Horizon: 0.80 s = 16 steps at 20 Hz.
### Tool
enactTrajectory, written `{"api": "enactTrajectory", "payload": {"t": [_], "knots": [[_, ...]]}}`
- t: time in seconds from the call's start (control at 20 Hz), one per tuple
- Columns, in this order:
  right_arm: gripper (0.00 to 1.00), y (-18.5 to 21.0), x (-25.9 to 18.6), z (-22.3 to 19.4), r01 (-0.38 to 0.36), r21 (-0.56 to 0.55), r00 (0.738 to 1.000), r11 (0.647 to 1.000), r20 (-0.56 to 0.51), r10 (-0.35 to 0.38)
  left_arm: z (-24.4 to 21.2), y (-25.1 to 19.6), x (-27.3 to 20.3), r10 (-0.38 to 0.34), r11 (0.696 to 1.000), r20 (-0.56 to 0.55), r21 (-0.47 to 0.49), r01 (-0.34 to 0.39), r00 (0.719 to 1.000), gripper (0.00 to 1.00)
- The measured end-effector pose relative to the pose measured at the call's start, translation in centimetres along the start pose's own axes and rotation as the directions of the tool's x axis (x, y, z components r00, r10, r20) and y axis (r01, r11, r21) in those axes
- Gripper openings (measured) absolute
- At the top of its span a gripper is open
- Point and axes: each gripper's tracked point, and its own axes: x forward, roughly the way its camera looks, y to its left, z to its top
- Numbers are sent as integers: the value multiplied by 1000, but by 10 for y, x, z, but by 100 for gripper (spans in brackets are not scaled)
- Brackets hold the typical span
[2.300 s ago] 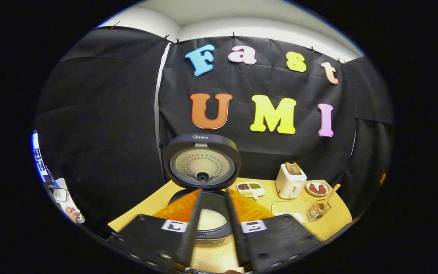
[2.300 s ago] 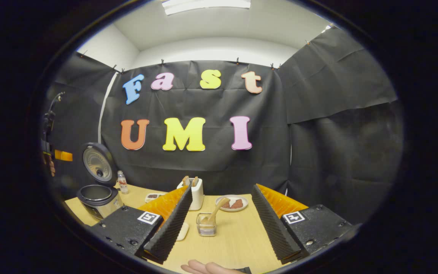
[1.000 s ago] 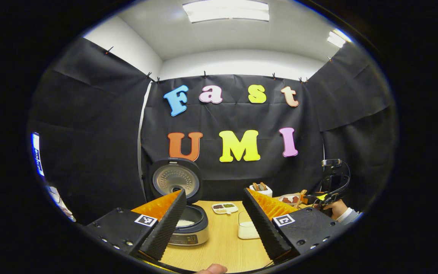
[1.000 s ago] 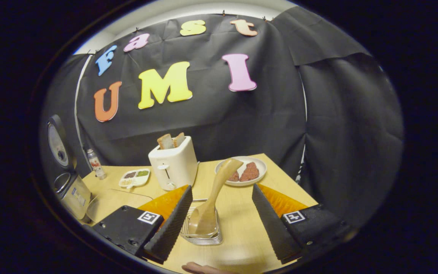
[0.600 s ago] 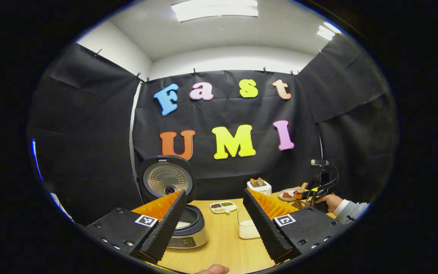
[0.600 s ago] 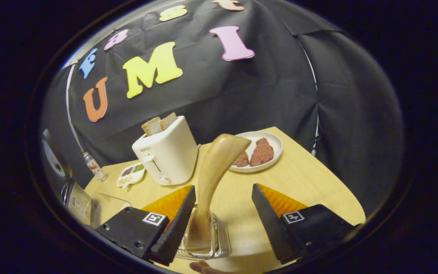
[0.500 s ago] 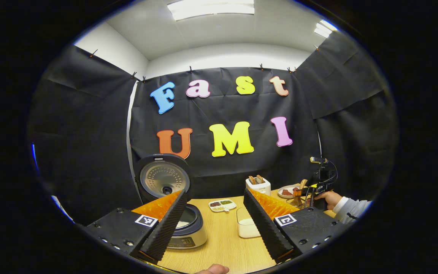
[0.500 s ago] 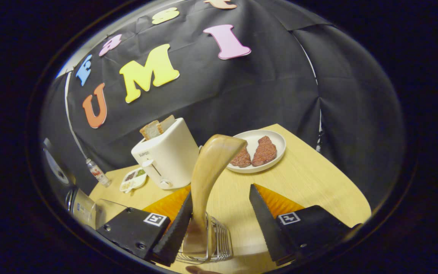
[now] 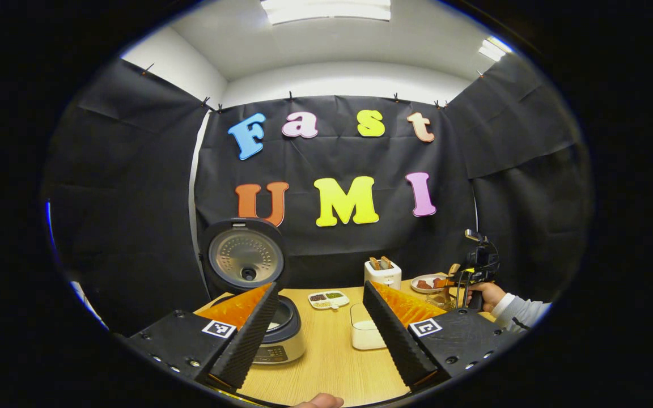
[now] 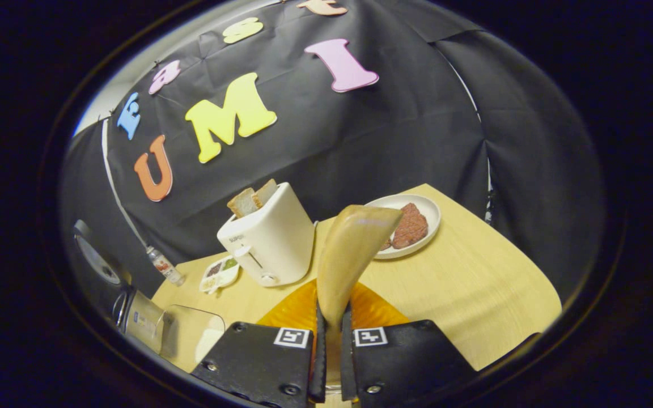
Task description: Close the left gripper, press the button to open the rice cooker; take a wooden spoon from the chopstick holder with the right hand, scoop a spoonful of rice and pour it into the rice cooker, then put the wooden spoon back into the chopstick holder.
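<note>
Left gripper view: rice cooker (image 9: 272,334) at left on the table (image 9: 326,362), lid up, and the left gripper (image 9: 319,331) hovers with fingers spread wide, holding nothing; just right, a clear rice container (image 9: 364,333). Right gripper view: toaster (image 10: 270,241), then the right gripper (image 10: 331,345) clamped tight on the wooden spoon (image 10: 349,255), handle sticking up; plate (image 10: 425,212) beyond

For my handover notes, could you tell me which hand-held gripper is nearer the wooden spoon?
Right. The right hand-held gripper is clamped on the wooden spoon; the left hand-held gripper hangs open near the rice cooker.
</note>
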Motion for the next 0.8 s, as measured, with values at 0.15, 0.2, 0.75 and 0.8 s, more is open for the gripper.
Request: {"api": "enactTrajectory", "payload": {"t": [0.15,0.2,0.75,0.8], "knots": [[14,6,-12,14,16,-24,999,1000,39,-15,-2,6,-8,-1,1000,-6,-5,1,1000,96],[14,10,-18,20,18,-36,998,999,57,-16,-3,8,-10,-4,1000,-8,-6,4,1000,96],[14,97,-97,74,36,-198,971,979,240,13,-7,21,-43,-27,999,-11,-30,26,1000,96],[12,110,-100,72,29,-219,969,975,246,26,-7,20,-45,-32,999,-12,-27,31,999,96]]}}
